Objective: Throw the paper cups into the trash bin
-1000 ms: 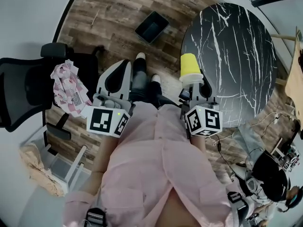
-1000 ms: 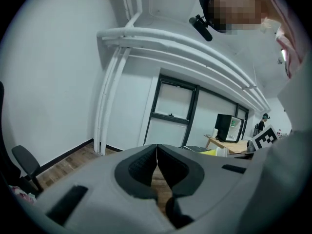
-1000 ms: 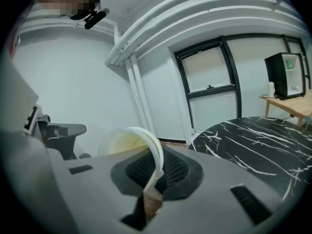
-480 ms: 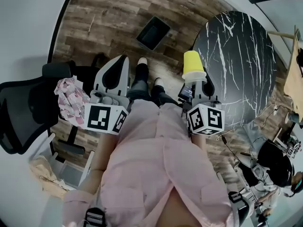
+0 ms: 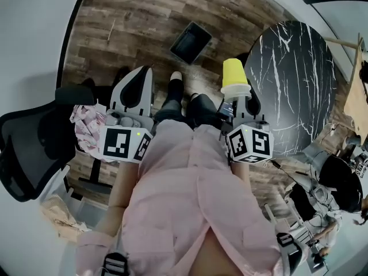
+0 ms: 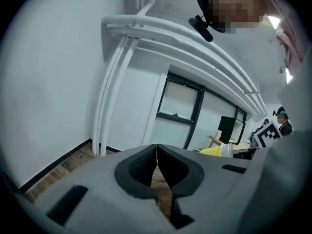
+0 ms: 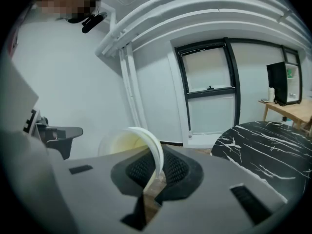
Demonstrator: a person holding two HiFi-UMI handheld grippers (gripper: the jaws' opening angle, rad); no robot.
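Wood-plank floor fills the upper head view, with a round black marble-pattern table at right and a black office chair at left carrying a crumpled pink patterned cloth. Trash bin: dark, rectangular, open-topped, standing on the floor ahead of the person, between the two grippers' lines. Right gripper: jaws clenched on the rim of the yellow paper cup. The right gripper view shows the cup wall pinched between the ribbed pads, with the pale inside of the cup opening to the left of the jaws. In the head view the cup's narrow base points away from the person. It hangs over the floor just beside the table's edge, apart from the bin and to the right of it. Left gripper: jaws pressed together, nothing between them, floor visible beyond the tips. It is held out level with the right one. Same cup appears at the right edge of the left gripper view. Person's pink shirt fills the lower head view.
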